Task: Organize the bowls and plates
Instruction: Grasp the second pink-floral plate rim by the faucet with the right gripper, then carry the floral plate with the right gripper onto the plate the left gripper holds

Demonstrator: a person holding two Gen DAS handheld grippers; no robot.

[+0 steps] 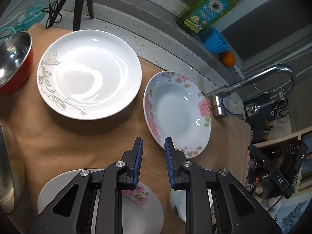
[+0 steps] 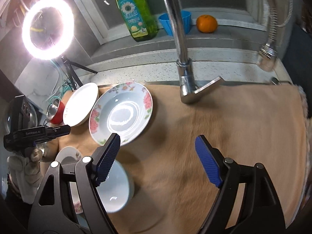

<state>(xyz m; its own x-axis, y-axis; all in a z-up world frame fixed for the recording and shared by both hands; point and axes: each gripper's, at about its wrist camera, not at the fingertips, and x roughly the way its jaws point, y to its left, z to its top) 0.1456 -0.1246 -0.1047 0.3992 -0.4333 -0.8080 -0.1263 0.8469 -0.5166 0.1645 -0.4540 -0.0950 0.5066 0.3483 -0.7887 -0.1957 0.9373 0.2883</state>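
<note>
Two grippers over tan cloth (image 2: pixel 224 120). Left gripper (image 1: pixel 153 146): jaws narrow, nothing betw. pads, floral plate (image 1: pixel 176 113) rim at 1 o'clock, just beside. Right gripper (image 2: pixel 157 143): jaws spread wide, empty; bare cloth from 12 to 3 o'clock. White plate (image 1: pixel 89 74) flat, 11 o'clock in left view. White bowl (image 2: pixel 115 187) upright, partly hidden by right gripper's left finger. Red bowl (image 1: pixel 14 62) tilted, cut off at frame edge.

Three white ceramic plates: one gold-leafed (image 1: pixel 89 74), two pink-flowered, at 3 o'clock (image 1: pixel 176 111) and 6 o'clock (image 1: pixel 140 200) of it. Two bowls: red-sided steel (image 1: pixel 13 60), plain white (image 2: pixel 115 189). One green soap bottle (image 2: pixel 136 11), one orange (image 2: pixel 206 23).
</note>
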